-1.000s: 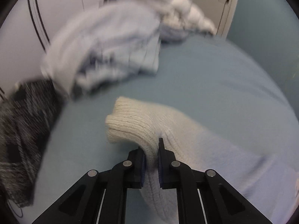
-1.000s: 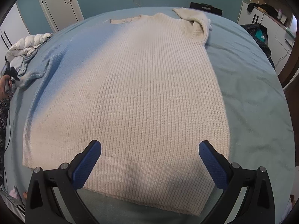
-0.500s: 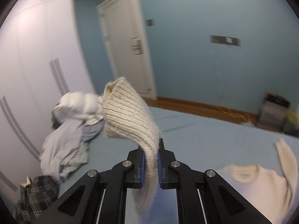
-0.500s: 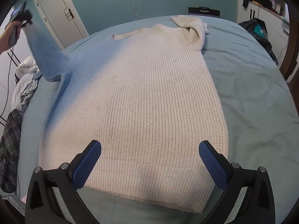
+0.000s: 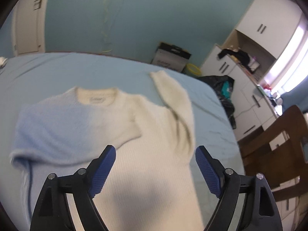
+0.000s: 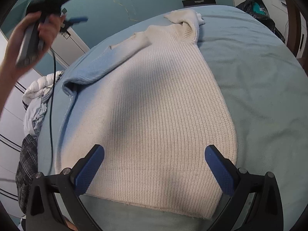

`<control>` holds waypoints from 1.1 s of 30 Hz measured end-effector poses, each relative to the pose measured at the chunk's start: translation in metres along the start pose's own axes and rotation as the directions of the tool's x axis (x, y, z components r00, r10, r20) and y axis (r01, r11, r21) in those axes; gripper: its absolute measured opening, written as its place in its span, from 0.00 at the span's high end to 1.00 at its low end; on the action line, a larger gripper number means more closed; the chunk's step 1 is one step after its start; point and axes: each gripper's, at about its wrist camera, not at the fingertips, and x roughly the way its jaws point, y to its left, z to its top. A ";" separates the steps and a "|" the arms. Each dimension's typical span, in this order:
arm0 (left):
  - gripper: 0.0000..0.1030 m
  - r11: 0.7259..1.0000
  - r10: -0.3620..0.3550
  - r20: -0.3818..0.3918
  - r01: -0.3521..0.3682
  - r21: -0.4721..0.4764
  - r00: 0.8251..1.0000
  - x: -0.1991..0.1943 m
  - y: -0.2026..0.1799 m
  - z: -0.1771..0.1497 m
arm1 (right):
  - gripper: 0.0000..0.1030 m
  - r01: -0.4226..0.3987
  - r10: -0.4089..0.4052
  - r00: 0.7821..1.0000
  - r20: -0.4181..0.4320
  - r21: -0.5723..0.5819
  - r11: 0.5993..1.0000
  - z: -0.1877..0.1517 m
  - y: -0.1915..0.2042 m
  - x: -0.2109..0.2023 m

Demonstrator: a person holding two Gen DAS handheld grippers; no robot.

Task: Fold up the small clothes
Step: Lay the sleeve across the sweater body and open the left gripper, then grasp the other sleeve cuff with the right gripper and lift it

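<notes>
A cream knitted sweater (image 6: 154,105) lies flat on the light blue bed (image 6: 259,77), hem toward me. Its left sleeve (image 6: 107,61) now lies folded across the chest. Its right sleeve (image 6: 184,23) is bunched near the far shoulder. In the left wrist view the sweater (image 5: 154,134) shows with the folded sleeve (image 5: 67,130) over the chest. My left gripper (image 5: 155,165) is open and empty, held in the air above the sweater; it also shows in the right wrist view (image 6: 77,5), in a hand. My right gripper (image 6: 155,165) is open and empty over the hem.
A pile of other clothes (image 6: 36,104) lies at the bed's left edge, by white wardrobe doors. A wooden chair (image 5: 279,154), white cabinets (image 5: 250,77) and a black bag (image 5: 221,84) stand to the bed's right. A white door (image 5: 28,19) is at the far left.
My left gripper carried the left sleeve up and over the chest, then opened and let it drop there. My right gripper stayed open over the hem.
</notes>
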 end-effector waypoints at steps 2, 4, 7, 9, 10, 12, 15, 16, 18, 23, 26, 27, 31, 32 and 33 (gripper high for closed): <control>0.17 0.993 0.117 -0.012 -0.117 0.004 0.993 -0.014 0.011 -0.018 | 0.01 -0.028 0.028 1.000 0.002 0.015 1.000 0.001 -0.001 -0.003; 0.17 0.938 0.339 -0.003 -0.338 0.081 0.941 -0.036 0.024 -0.038 | 0.01 -0.072 0.072 0.997 0.003 0.031 0.997 0.002 -0.004 -0.006; 0.17 0.816 0.542 0.065 -0.544 0.194 0.838 -0.078 0.047 -0.080 | 0.01 -0.150 0.152 0.988 -0.020 0.074 0.986 0.009 -0.007 -0.005; 0.16 0.773 0.598 0.095 -0.603 0.196 0.796 -0.110 0.068 -0.109 | 0.01 -0.270 0.278 0.960 -0.038 0.137 0.953 0.026 -0.009 -0.004; 0.15 0.769 0.610 0.093 -0.616 0.170 0.787 -0.122 0.077 -0.117 | 0.01 -0.317 0.326 0.945 -0.038 0.151 0.936 0.038 -0.008 -0.002; 0.12 0.784 0.610 0.062 -0.613 0.096 0.790 -0.149 0.112 -0.136 | 0.01 -0.390 0.403 0.914 -0.049 0.171 0.905 0.072 0.000 0.006; 0.08 0.797 0.604 0.047 -0.604 -0.020 0.796 -0.174 0.153 -0.164 | 0.01 -0.460 0.480 0.874 -0.071 0.193 0.866 0.148 0.022 0.046; 0.08 0.792 0.610 0.049 -0.609 -0.039 0.791 -0.177 0.163 -0.170 | 0.01 -0.454 0.478 0.875 -0.077 0.210 0.866 0.166 0.026 0.061; 0.08 0.772 0.635 0.041 -0.632 -0.065 0.772 -0.167 0.175 -0.185 | 0.05 -0.428 0.468 0.879 -0.090 0.286 0.857 0.208 0.030 0.106; 0.08 0.798 0.586 -0.009 -0.580 -0.163 0.810 -0.161 0.211 -0.192 | 0.26 -0.295 0.397 0.901 -0.175 0.425 0.856 0.253 0.036 0.214; 0.08 0.786 0.600 -0.017 -0.593 -0.174 0.800 -0.154 0.224 -0.193 | 0.35 -0.192 0.299 0.929 -0.220 0.405 0.894 0.273 0.046 0.262; 0.08 0.780 0.610 -0.023 -0.605 -0.163 0.792 -0.151 0.226 -0.193 | 0.39 -0.126 0.226 0.942 -0.247 0.364 0.923 0.278 0.051 0.275; 0.08 0.778 0.610 -0.037 -0.607 -0.164 0.792 -0.146 0.231 -0.192 | 0.62 0.011 0.090 0.964 -0.251 0.375 0.927 0.289 0.049 0.300; 0.08 0.784 0.600 -0.039 -0.597 -0.172 0.799 -0.145 0.232 -0.191 | 0.71 0.015 0.084 0.967 -0.240 0.384 0.923 0.292 0.049 0.301; 0.08 0.789 0.591 -0.038 -0.588 -0.179 0.805 -0.146 0.231 -0.190 | 0.81 0.043 0.052 0.970 -0.239 0.373 0.927 0.298 0.050 0.301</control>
